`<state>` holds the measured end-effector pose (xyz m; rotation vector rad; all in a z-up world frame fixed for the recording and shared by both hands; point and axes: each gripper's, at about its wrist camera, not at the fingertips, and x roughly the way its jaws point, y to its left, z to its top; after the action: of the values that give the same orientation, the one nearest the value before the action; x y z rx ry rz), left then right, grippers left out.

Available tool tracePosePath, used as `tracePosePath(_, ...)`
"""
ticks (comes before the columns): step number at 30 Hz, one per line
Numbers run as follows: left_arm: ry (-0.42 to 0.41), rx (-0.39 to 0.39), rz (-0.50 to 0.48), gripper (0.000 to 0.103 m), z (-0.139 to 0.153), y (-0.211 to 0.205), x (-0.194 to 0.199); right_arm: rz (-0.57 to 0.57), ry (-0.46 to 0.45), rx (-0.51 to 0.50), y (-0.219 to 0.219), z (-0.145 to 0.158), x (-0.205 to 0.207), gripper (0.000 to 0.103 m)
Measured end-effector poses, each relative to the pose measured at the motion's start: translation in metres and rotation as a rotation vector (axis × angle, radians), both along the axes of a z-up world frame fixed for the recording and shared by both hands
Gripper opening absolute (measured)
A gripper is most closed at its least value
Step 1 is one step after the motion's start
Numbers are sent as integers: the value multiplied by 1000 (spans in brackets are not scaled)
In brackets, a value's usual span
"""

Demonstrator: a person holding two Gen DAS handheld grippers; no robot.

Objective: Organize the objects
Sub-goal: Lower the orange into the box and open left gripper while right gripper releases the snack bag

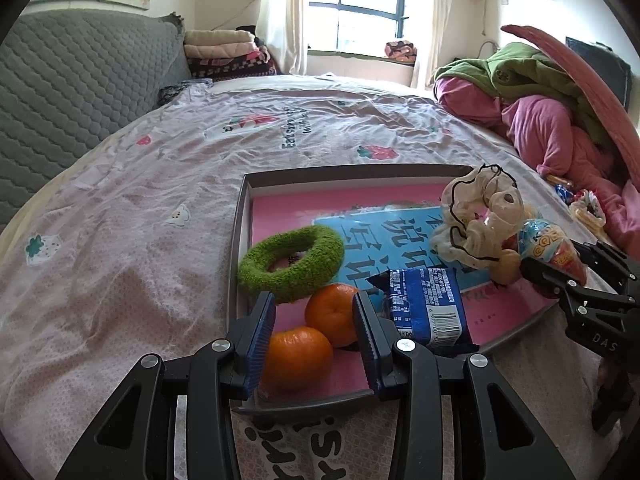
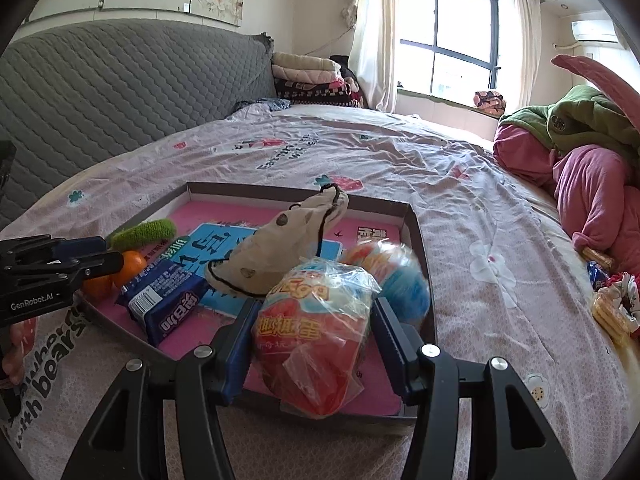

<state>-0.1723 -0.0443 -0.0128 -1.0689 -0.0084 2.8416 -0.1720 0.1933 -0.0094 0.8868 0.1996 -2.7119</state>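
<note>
A shallow grey cardboard tray with a pink printed lining (image 1: pixel 240 216) lay on a bed covered with a pale pink patterned sheet (image 1: pixel 132 216).

The right tool (image 2: pixel 314 340) was clamped on an egg-shaped toy wrapped in crinkled clear plastic, red below and pale above (image 2: pixel 316 344). Its blue pads pressed the wrapper on both sides. The egg hung over the tray's near right corner, its long axis running roughly along the tool's fingers, the pale end pointing away toward the tray's middle. Whether it touched the lining could not be told. A second egg-shaped toy, blue and orange (image 2: pixel 400 280), lay just behind it against the tray's right wall, blurred.

The left tool (image 1: pixel 314 336) stood with its jaws apart over the tray's near left corner. Two round orange mandarins (image 1: pixel 316 332) lay touching one another between the pads, and neither pad clearly pressed on them. Just beyond them lay a fuzzy green fabric ring (image 1: pixel 292 260), flat on the lining. A dark blue snack packet with a barcode (image 1: pixel 424 304) lay beside the mandarins, its long axis running from the tray's near edge toward its middle. A cream drawstring cloth pouch with a black cord (image 2: pixel 288 252) sat crumpled near the tray's middle.
</note>
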Motion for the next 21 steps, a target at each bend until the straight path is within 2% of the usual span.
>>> tracePosePath(21,-4,4,2,41,0,-1,0,-63,-35,7,8,-1,-2,56)
